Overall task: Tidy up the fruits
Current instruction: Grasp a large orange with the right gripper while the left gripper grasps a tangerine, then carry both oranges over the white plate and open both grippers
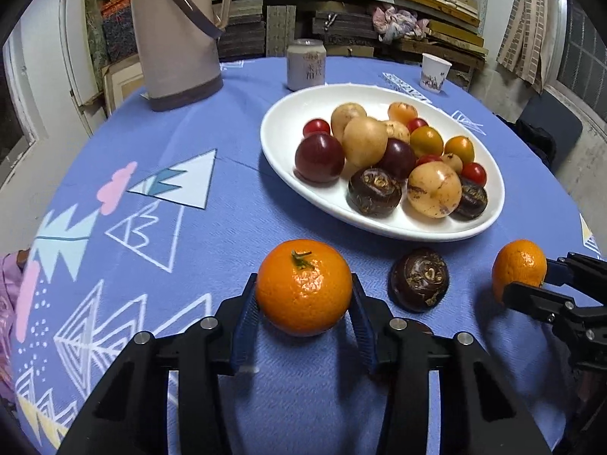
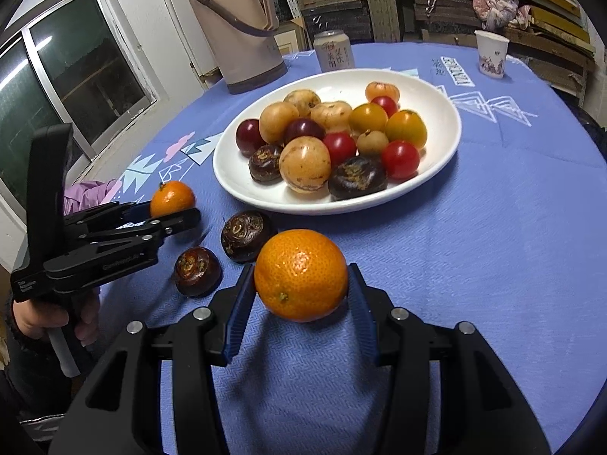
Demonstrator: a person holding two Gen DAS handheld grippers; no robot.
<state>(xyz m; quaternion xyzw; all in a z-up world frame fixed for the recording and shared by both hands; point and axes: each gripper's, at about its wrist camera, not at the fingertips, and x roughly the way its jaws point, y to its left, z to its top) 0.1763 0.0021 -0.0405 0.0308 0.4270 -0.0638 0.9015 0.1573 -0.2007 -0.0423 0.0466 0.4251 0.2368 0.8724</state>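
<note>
Two mandarins are gripped near the surface's front edge: one by the left hand-held gripper, one by the right hand-held gripper. Bare cloth is left between them and the fruit plate mid-surface. Chinese characters are printed on the can at the far edge, not clearly readable.

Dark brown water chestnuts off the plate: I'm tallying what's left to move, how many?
2: both on the blue tablecloth before the white plate, one nearer it, one nearer the camera.
</note>
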